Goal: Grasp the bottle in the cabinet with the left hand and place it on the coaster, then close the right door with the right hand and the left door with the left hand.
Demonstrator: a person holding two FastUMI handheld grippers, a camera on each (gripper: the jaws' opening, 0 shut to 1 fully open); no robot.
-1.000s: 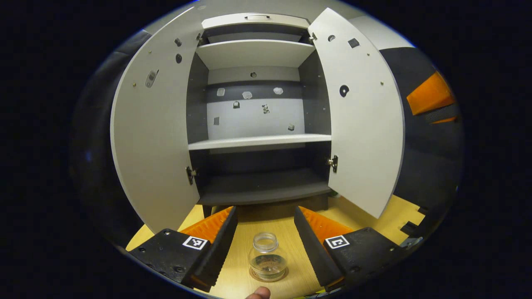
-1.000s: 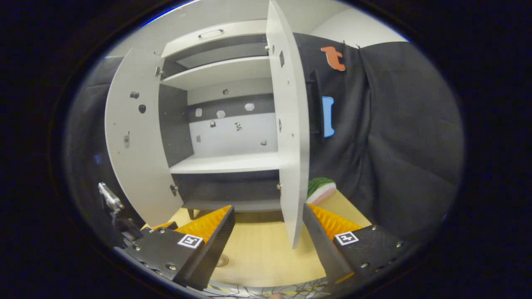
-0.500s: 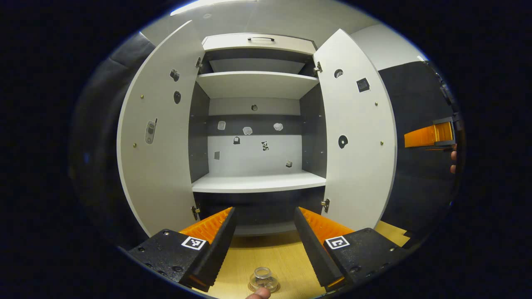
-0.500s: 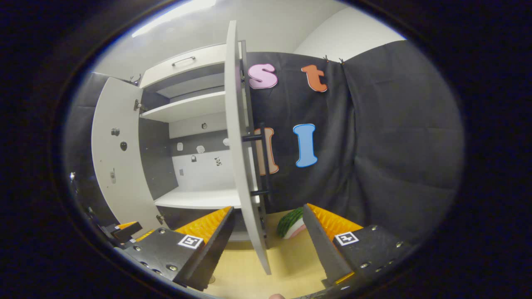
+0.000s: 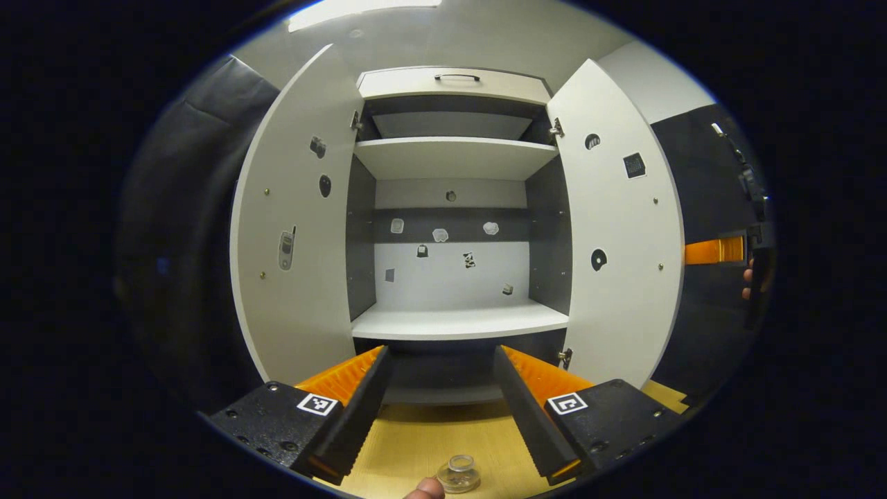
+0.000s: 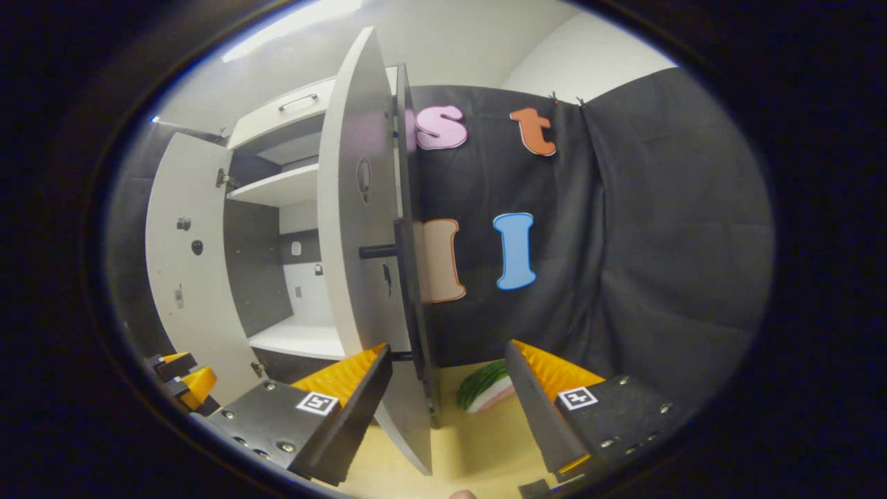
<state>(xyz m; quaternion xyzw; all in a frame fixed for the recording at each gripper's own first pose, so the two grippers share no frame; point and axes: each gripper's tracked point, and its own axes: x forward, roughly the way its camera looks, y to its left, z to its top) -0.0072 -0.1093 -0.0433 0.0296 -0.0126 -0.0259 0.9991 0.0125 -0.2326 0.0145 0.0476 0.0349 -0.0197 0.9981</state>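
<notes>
The small clear bottle (image 5: 461, 473) stands upright on the wooden table (image 5: 416, 443), below and behind my left gripper (image 5: 440, 353), which is open and holds nothing. I cannot make out the coaster under the bottle. The cabinet (image 5: 454, 322) faces me with the left door (image 5: 294, 229) and the right door (image 5: 617, 235) swung wide. In the right gripper view, the right door (image 6: 360, 263) shows its glossy outer face and dark handle (image 6: 378, 251). Its lower corner reaches down between the fingers of my open right gripper (image 6: 448, 350), close to the left finger.
A watermelon-slice toy (image 6: 485, 391) lies on the table by the black cloth wall, right of the cabinet. A fingertip (image 5: 424, 491) shows beside the bottle. The right gripper (image 5: 721, 249) and its hand sit beyond the right door. The left gripper (image 6: 177, 374) shows low on the left.
My left gripper drew back and up from the bottle, which slid to the bottom of its view. My right gripper swung right, round to the right door's outer face.
</notes>
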